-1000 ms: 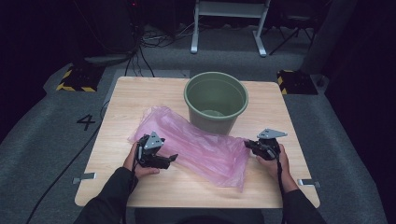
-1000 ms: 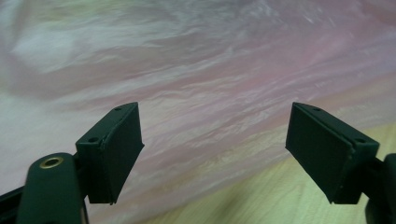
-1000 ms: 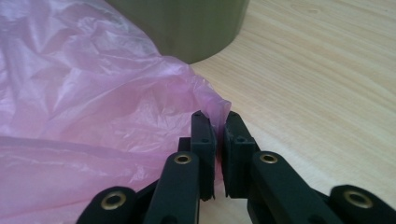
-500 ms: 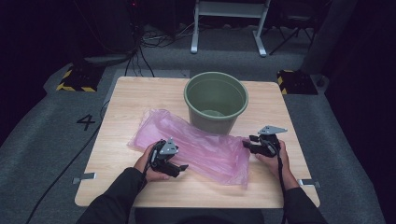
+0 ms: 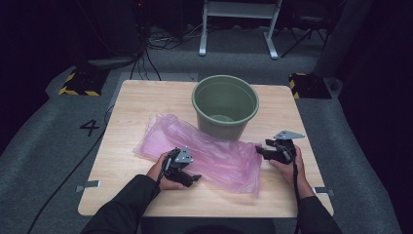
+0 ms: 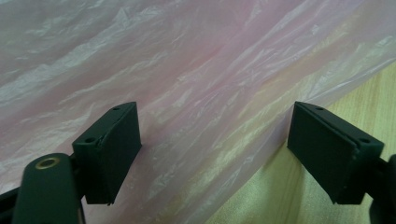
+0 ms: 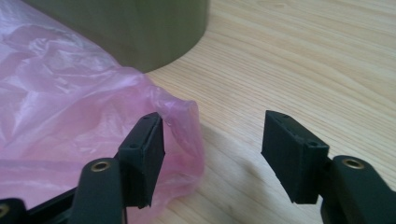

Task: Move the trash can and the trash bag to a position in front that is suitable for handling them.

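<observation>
A crumpled pink plastic bag (image 5: 214,156) lies flat on the wooden table (image 5: 141,100), in front of a green bucket (image 5: 225,105). My left gripper (image 5: 194,177) rests at the bag's near edge, left of centre. In the left gripper view the left gripper (image 6: 215,158) is open, its jaws wide apart over the bag (image 6: 187,70) where its edge meets the wood. My right gripper (image 5: 261,150) is at the bag's right end. Its jaws have just been opening; the right gripper (image 7: 212,156) stands open, the bag's corner (image 7: 182,126) loose beside one jaw.
The bucket (image 7: 140,28) stands close behind the bag's right end. Bare wood (image 7: 303,60) lies right of the right gripper. Beyond the table's edges is grey floor with a number marking (image 5: 90,127), cables (image 5: 146,53) and a metal stand (image 5: 238,29).
My left gripper has moved right along the bag's near edge and come lower. The right hand has stayed put while its jaws spread and let go of the bag's corner.
</observation>
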Available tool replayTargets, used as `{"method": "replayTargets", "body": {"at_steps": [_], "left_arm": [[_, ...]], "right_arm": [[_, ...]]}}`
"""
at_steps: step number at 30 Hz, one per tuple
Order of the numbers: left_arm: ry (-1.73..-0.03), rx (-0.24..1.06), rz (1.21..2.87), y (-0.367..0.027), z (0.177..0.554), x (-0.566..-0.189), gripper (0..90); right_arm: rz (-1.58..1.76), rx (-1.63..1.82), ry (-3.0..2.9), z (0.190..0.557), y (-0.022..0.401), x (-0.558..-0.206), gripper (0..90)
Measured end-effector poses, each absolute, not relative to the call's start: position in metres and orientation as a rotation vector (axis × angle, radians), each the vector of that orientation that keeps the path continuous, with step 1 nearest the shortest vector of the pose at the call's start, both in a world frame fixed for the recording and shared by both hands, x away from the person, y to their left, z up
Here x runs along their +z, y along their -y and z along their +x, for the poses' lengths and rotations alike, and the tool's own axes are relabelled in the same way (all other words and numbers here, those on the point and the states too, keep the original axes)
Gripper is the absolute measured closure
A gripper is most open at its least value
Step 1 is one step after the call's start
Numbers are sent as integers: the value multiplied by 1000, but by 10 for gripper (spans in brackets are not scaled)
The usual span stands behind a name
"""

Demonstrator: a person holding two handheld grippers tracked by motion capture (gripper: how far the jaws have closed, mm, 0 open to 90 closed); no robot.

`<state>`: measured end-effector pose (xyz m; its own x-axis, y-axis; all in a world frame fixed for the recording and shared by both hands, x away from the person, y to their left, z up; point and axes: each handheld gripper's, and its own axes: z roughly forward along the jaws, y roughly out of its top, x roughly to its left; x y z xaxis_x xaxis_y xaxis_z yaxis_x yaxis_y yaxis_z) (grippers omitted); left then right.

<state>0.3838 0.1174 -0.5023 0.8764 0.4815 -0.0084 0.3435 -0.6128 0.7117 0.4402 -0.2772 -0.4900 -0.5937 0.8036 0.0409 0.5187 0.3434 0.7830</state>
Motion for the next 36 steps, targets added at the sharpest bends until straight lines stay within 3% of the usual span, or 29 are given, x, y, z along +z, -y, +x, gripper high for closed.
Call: {"method": "replayTargets", "body": {"at_steps": [4,5,6,9,12,21,29,36], "left_arm": [[-626,256,2277,-120,384,-500,288],[-641,266,2267,-122,385,-500,361],[-663,277,2256,-123,385,-500,511],[-674,292,2241,-125,383,-500,587],[-665,319,2236,-124,381,-500,732],[-687,364,2223,-126,379,-502,851],[-701,387,2195,-136,377,-498,889],[-741,434,2141,-151,376,-492,896]], "right_arm": [[1188,1126,-2244,439,284,-488,381],[1194,1126,-2240,438,287,-487,378],[1207,1120,-2233,437,292,-486,384],[1220,1093,-2229,436,297,-485,385],[1255,1097,-2203,436,308,-486,386],[1264,1099,-2203,435,314,-491,387],[1261,1084,-2257,437,311,-496,290],[1252,1058,-2285,441,305,-499,301]]}}
